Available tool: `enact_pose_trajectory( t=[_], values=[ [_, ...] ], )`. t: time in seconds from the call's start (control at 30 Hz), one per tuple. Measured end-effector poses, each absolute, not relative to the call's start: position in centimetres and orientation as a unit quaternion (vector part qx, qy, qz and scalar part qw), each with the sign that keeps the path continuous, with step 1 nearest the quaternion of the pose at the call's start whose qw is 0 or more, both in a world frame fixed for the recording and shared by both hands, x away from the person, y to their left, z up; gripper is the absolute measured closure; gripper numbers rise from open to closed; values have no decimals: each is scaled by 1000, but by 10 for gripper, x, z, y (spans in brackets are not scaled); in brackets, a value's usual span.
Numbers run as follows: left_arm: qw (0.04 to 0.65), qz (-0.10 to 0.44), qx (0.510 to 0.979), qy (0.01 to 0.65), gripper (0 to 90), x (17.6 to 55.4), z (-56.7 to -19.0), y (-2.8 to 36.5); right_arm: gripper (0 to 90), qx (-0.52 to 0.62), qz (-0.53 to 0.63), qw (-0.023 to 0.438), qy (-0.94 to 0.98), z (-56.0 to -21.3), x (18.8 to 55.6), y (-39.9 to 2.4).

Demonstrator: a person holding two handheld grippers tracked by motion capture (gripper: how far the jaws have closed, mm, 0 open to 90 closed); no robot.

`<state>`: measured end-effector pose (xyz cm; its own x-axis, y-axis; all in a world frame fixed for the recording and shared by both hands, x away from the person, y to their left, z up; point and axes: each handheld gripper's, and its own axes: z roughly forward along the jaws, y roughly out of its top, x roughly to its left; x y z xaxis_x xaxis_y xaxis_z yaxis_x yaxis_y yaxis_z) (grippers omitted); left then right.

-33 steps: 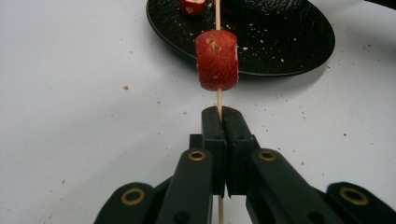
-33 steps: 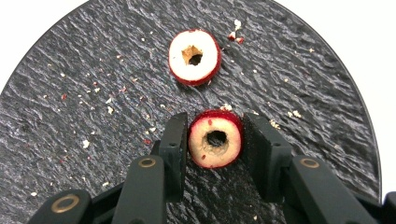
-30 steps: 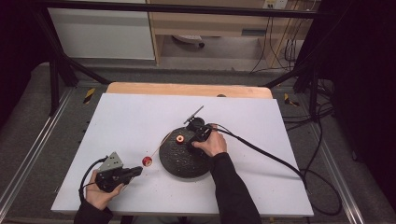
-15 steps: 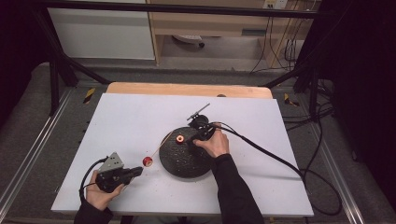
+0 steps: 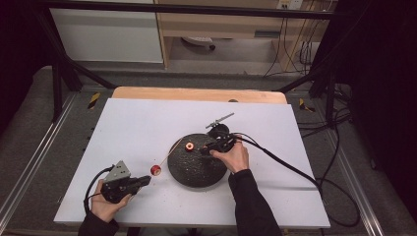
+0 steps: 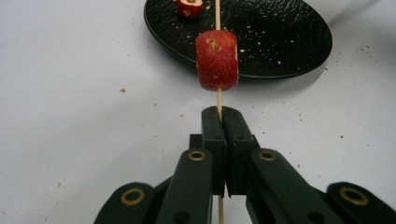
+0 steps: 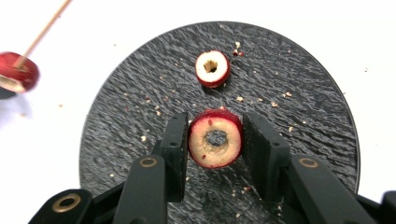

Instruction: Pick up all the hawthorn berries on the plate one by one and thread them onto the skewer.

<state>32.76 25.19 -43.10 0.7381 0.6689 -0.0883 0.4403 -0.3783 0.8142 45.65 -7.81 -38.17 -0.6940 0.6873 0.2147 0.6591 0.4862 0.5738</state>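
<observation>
We see left gripper (image 6: 223,116) fingers clamped on skewer (image 6: 217,14) lower centre, threaded fruit slice (image 6: 217,60) above, right gripper (image 7: 215,144) fingers clamped on cored slice (image 7: 215,143) over black plate (image 7: 299,116), another slice (image 7: 212,68) upper centre.

The round plate (image 7: 140,79) was matt black with a rough, leathery grain, dusted with pale crumbs. The cored fruit slice (image 7: 215,143) had glossy red skin and dull, cream flesh. The skewer (image 6: 217,11) was thin, bare, pale wood. The table (image 5: 137,123) top was smooth, matt white, its far edge unpainted wood. Both grippers' jaws were matt black plastic with brass-coloured rivets.
</observation>
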Motion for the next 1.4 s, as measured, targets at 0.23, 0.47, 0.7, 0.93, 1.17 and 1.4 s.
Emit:
enact_pose_trajectory(
  t=[0.23, 0.47, 0.7, 0.93, 1.17, 1.4],
  values=[
    [444, 129, 820, 338, 886, 327, -431, 251, 629, 403, 374, 22, 835, -381, 443, -90],
    [444, 130, 820, 337, 886, 327, -431, 250, 629, 419, 420, 21, 805, -387, 430, -100],
    [445, 129, 819, 339, 885, 326, -431, 248, 630, 439, 475, 11, 762, -394, 421, -111],
    [444, 129, 819, 339, 886, 326, -432, 244, 630, 459, 522, 6, 719, -403, 412, -117],
    [446, 130, 819, 338, 885, 326, -432, 239, 630, 477, 556, 5, 681, -417, 405, -120],
    [447, 130, 818, 339, 885, 326, -432, 236, 630, 493, 589, 8, 640, -427, 397, -119]
  ],
)
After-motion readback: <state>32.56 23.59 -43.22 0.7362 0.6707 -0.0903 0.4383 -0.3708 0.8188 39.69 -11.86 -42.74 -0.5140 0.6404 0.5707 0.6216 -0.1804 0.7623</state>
